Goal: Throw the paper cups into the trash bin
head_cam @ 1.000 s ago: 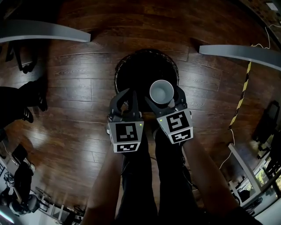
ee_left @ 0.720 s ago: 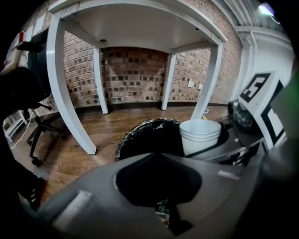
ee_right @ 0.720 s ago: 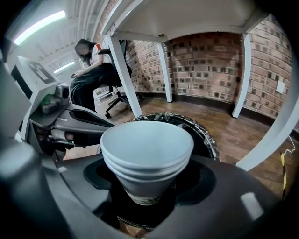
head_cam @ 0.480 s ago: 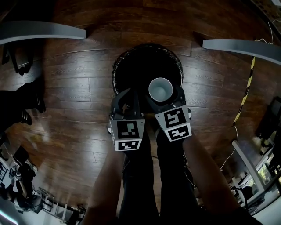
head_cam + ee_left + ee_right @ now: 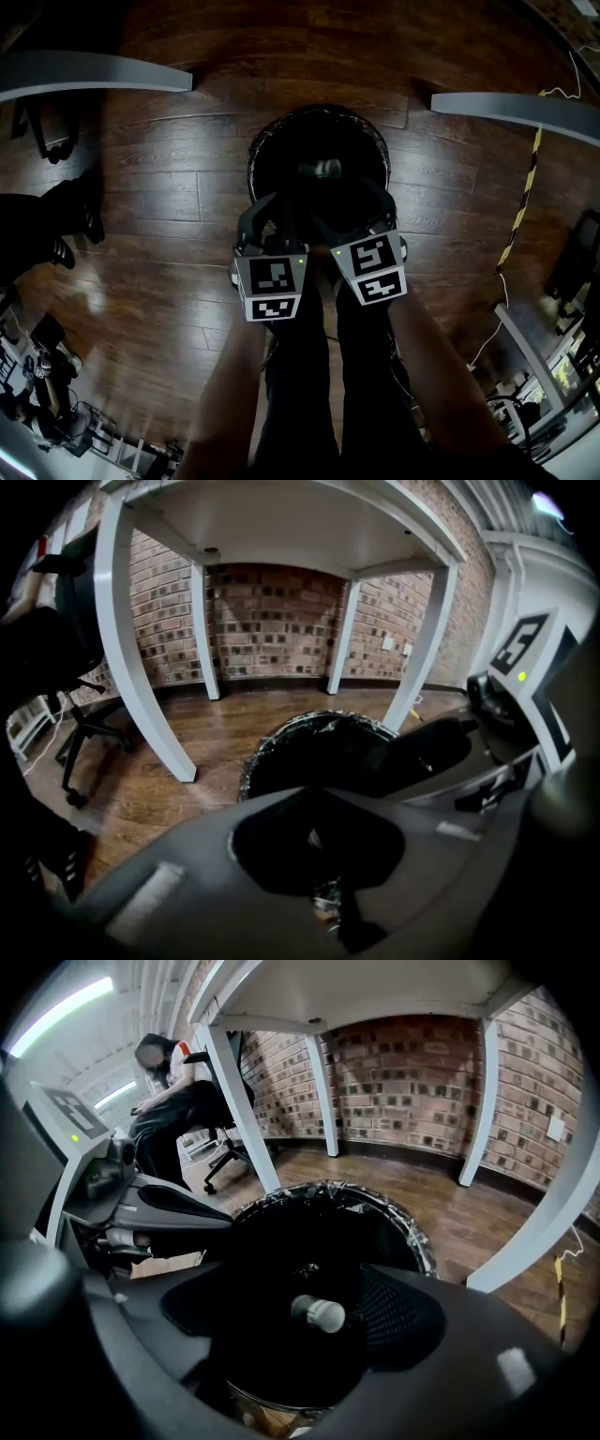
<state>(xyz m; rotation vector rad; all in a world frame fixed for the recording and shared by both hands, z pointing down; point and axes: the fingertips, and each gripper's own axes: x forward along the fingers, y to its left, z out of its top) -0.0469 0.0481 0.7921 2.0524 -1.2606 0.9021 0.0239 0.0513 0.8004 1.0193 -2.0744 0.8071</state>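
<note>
A white paper cup (image 5: 321,170) lies on its side, blurred, inside the dark of the round black-lined trash bin (image 5: 319,110); the right gripper view shows the cup (image 5: 319,1313) below the rim of the bin (image 5: 413,1233). My right gripper (image 5: 345,208) hovers over the bin's near edge with its jaws opening wide, and nothing sits between them (image 5: 298,1274). My left gripper (image 5: 270,208) hangs beside it, over the bin's near-left rim (image 5: 281,733). Its jaws (image 5: 317,791) meet at the tips and hold nothing.
White tabletops (image 5: 94,70) (image 5: 525,108) flank the bin, and their legs (image 5: 141,667) (image 5: 525,1213) stand on the wood floor. An office chair (image 5: 80,733) is at the left. A seated person (image 5: 173,1101) is beyond. Yellow-black tape (image 5: 520,192) runs at the right.
The right gripper's jaws have spread and let go of the cup, which has dropped from between them into the bin. The left gripper has stayed almost still.
</note>
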